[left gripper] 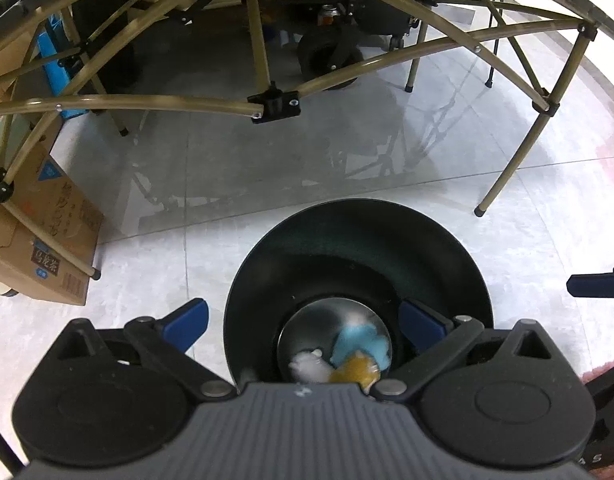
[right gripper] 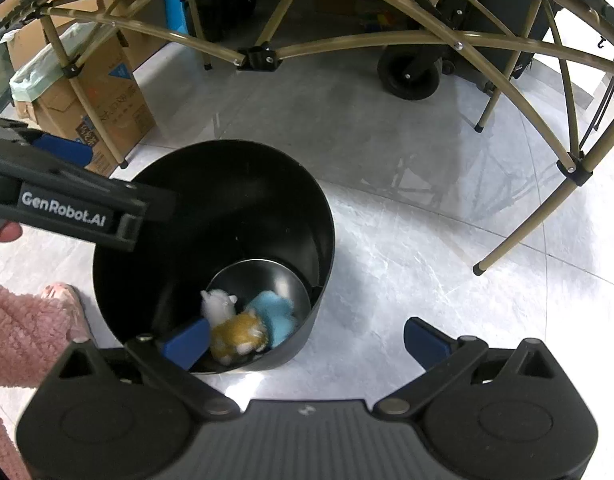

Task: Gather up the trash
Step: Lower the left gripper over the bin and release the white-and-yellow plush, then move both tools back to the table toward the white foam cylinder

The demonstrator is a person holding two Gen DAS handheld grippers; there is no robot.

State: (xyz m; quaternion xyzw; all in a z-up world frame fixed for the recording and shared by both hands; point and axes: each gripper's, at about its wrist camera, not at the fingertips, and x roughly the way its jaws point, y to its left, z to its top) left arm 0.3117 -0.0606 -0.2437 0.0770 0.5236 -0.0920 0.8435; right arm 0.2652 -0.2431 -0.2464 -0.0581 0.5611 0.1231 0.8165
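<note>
"GenRobot.AI" lettering marks the left tool (right gripper: 63,152) above bin (right gripper: 323,216).

Plush toy (right gripper: 243,330) inside bin (right gripper: 147,280)

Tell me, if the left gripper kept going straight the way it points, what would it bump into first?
Probably the plush toys at the bottom of the black bin. The left gripper hangs open over its mouth, nothing between; depth is hard to judge.

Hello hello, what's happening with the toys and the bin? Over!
Both grippers, left and right, jaws open, empty. Plush toys at bottom of black bin. Nothing blocking the bin.
</note>
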